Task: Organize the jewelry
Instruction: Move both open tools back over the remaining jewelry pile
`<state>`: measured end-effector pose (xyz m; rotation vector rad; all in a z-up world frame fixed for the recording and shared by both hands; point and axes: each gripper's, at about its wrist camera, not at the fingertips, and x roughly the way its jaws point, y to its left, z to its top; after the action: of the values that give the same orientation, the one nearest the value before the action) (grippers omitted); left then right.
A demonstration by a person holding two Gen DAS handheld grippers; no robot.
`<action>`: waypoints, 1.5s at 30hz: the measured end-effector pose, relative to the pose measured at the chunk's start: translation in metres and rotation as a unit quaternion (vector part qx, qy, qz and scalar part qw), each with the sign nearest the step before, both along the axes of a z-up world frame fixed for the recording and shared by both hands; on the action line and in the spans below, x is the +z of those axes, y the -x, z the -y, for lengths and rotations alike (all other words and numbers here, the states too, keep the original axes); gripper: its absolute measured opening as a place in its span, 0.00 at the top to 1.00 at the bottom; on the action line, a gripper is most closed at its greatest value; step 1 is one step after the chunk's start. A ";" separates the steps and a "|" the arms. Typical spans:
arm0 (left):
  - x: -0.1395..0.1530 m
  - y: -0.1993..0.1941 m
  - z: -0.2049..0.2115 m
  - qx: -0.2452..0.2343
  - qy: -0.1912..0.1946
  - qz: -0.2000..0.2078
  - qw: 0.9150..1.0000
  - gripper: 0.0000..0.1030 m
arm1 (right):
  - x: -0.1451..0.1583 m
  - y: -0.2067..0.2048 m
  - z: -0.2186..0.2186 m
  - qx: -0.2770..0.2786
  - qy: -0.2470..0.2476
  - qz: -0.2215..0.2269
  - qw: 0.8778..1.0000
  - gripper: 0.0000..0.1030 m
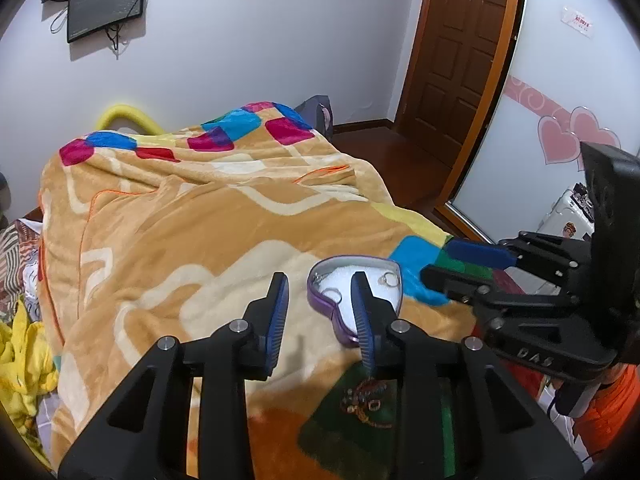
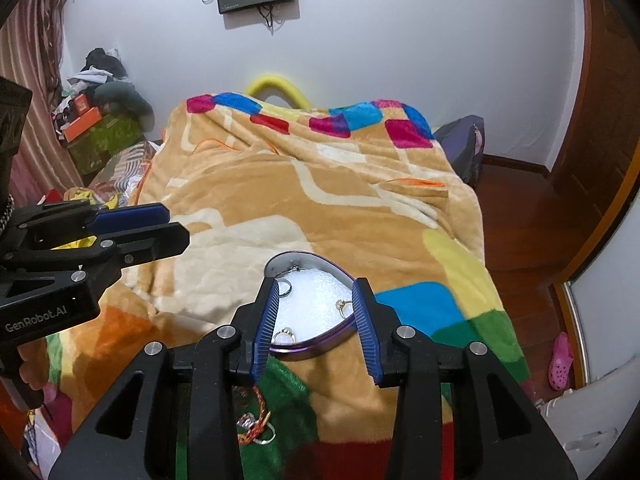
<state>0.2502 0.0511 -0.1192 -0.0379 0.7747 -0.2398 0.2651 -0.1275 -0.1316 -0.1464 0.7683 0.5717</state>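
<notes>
Both grippers hang over a bed with nothing held in them. From the left wrist view, the left gripper [image 1: 320, 304] has its blue fingers spread wide apart. Its right finger sits in front of a purple heart-shaped box [image 1: 340, 320] that lies open on the orange blanket [image 1: 180, 220]. The box has white foam inside, and small silver rings [image 1: 390, 280] rest on the foam. Near the bottom, a little pile of loose jewelry [image 1: 366, 396] lies on a green patch of the blanket. The right gripper [image 1: 460, 262] reaches in from the right side, just beside the box, with its fingers apart.

From the right wrist view, the right gripper [image 2: 316, 316] is spread open, and the box [image 2: 312, 312] shows between its two fingers. Three rings lie on the foam, and one ring with a pale stone [image 2: 285, 336] is near the front rim. The loose jewelry [image 2: 254, 424], with an orange braided cord, lies on the green patch close to the camera. The left gripper [image 2: 160, 224] pokes in from the left, a bit away from the box, with its fingers apart
</notes>
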 end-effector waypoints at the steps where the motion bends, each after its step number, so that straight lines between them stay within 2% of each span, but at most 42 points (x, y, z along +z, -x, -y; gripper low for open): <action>1: 0.000 0.003 -0.001 0.001 0.000 0.000 1.000 0.68 | 0.001 0.003 0.001 -0.002 -0.001 0.001 1.000 0.66; 9: -0.012 0.027 -0.002 0.001 -0.009 -0.017 1.000 0.66 | 0.000 0.022 0.012 -0.016 -0.007 -0.009 1.000 0.66; 19: -0.056 0.046 0.011 -0.014 -0.016 -0.071 0.997 0.66 | -0.029 0.042 0.023 -0.035 0.001 -0.047 0.998 0.66; 26: -0.085 0.047 0.018 -0.015 -0.029 -0.100 0.994 0.66 | -0.048 0.052 0.033 -0.041 0.004 -0.072 0.997 0.66; 29: -0.094 0.038 0.015 -0.008 -0.021 -0.117 0.993 0.67 | -0.055 0.053 0.035 -0.040 0.001 -0.084 0.996 0.66; 32: -0.100 0.032 0.014 -0.008 -0.004 -0.126 0.992 0.72 | -0.061 0.055 0.036 -0.039 -0.004 -0.097 0.995 0.66; 37: -0.107 0.025 0.017 -0.009 0.002 -0.132 0.991 0.81 | -0.071 0.059 0.034 -0.031 -0.006 -0.112 0.993 0.66; 40: -0.109 0.025 0.020 -0.015 0.007 -0.132 0.991 0.97 | -0.075 0.059 0.029 -0.025 -0.004 -0.117 0.993 0.66; 45: -0.103 0.031 0.021 -0.010 -0.008 -0.118 0.993 1.00 | -0.078 0.060 0.021 -0.014 0.003 -0.116 0.993 0.66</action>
<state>0.2191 0.0305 -0.2218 -0.0429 1.0121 -0.2515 0.2051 -0.1483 -0.2094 -0.0744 0.9955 0.5653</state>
